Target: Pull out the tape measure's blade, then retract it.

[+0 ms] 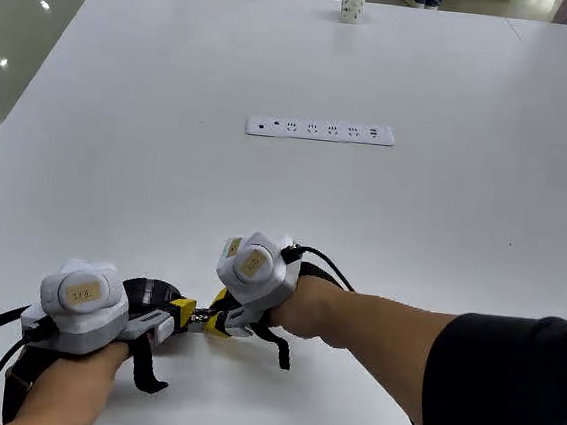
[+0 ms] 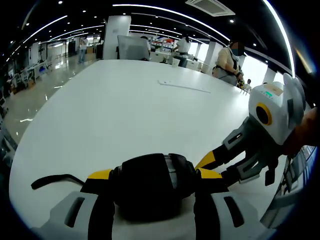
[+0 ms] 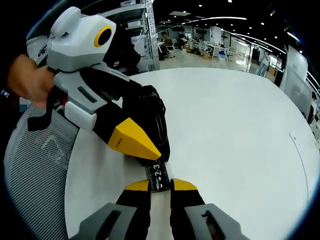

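Wide white tabletop [image 1: 278,61] ahead; near its edge, left gripper [image 1: 160,321] clasps tape measure [image 2: 152,187], facing right gripper [image 3: 160,186] pinching blade [image 3: 158,172].

Left tool [image 2: 155,176], right tool [image 3: 160,186] (both clamped)

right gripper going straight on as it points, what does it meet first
Probably the tape measure's black case, just ahead along the blade it pinches, held by the left gripper.

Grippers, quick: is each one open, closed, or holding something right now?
Left gripper: shut on the black tape measure.
Right gripper: shut on the blade, with a short stretch out of the case.
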A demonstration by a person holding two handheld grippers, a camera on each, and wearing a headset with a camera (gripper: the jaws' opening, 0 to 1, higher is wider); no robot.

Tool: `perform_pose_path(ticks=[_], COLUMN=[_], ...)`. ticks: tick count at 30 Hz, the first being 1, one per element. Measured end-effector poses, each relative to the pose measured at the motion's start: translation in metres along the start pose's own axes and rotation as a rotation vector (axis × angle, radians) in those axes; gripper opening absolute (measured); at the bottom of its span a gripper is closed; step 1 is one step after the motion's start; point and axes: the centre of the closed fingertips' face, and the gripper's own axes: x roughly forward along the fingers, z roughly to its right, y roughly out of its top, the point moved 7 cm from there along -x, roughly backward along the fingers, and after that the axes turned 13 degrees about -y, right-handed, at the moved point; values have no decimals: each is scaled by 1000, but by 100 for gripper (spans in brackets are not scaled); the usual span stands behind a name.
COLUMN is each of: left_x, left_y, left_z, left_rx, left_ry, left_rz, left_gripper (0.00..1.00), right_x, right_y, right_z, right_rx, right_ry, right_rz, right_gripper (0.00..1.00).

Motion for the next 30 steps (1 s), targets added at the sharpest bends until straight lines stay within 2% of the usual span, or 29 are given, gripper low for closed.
perform_pose_path(ticks=[30], left_x=[0], left_y=[0], left_z=[-1], left_rx=[-1], left_ry=[-5], left_rz=[0], left_gripper=[60], right_x=[11], right_y=[12], right_z=[-6], right_rx=[1], right_ry=[7], right_rz=[16], right_gripper=[11])
